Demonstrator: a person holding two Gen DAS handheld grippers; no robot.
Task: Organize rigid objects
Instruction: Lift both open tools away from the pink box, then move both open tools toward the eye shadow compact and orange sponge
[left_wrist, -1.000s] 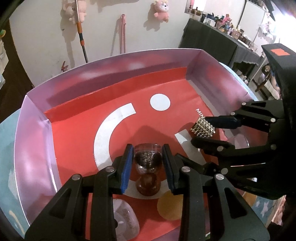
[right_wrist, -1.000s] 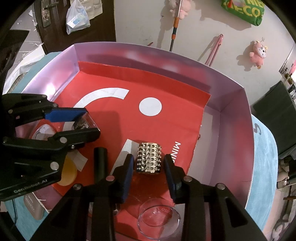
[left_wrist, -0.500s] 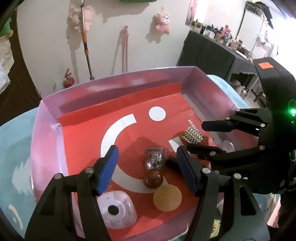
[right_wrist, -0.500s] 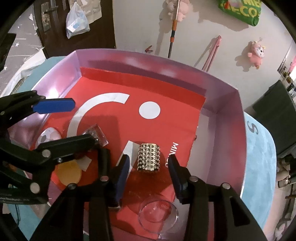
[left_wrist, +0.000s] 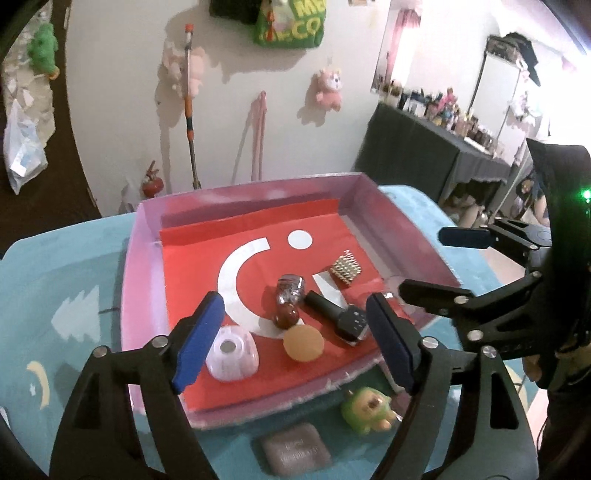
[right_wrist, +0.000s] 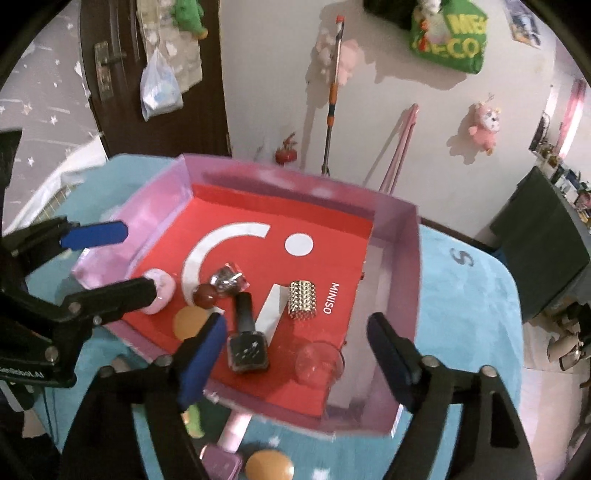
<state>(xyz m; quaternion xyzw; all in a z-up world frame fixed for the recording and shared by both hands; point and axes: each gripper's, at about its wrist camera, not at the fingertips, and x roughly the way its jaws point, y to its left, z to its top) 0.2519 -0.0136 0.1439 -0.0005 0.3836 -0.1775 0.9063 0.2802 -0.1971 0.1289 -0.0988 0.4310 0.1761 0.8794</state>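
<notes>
A pink box with a red floor (left_wrist: 236, 221) (right_wrist: 399, 258) sits on the teal table. In it lie a glittery bottle with a brown round cap (left_wrist: 290, 295) (right_wrist: 221, 284), a studded gold cylinder (left_wrist: 345, 271) (right_wrist: 303, 299), a black nail-polish bottle (left_wrist: 338, 317) (right_wrist: 245, 339), an orange disc (left_wrist: 303, 344) (right_wrist: 190, 321), a clear pink dome (left_wrist: 232, 355) (right_wrist: 160, 290) and a clear cup (right_wrist: 319, 363). My left gripper (left_wrist: 295, 343) (right_wrist: 110, 258) is open and empty, above the box's near edge. My right gripper (right_wrist: 295, 354) (left_wrist: 432, 262) is open and empty too.
On the teal table in front of the box lie a green toy figure (left_wrist: 365, 410), a grey-pink rectangular case (left_wrist: 293, 448) (right_wrist: 221, 461), an orange disc (right_wrist: 269, 465) and a pink tube (right_wrist: 234, 430). A dark cloth-covered table (left_wrist: 417, 147) stands at the right.
My left gripper let go of the glittery bottle and my right gripper let go of the studded cylinder. Both opened wide and drew back and up from the box.
</notes>
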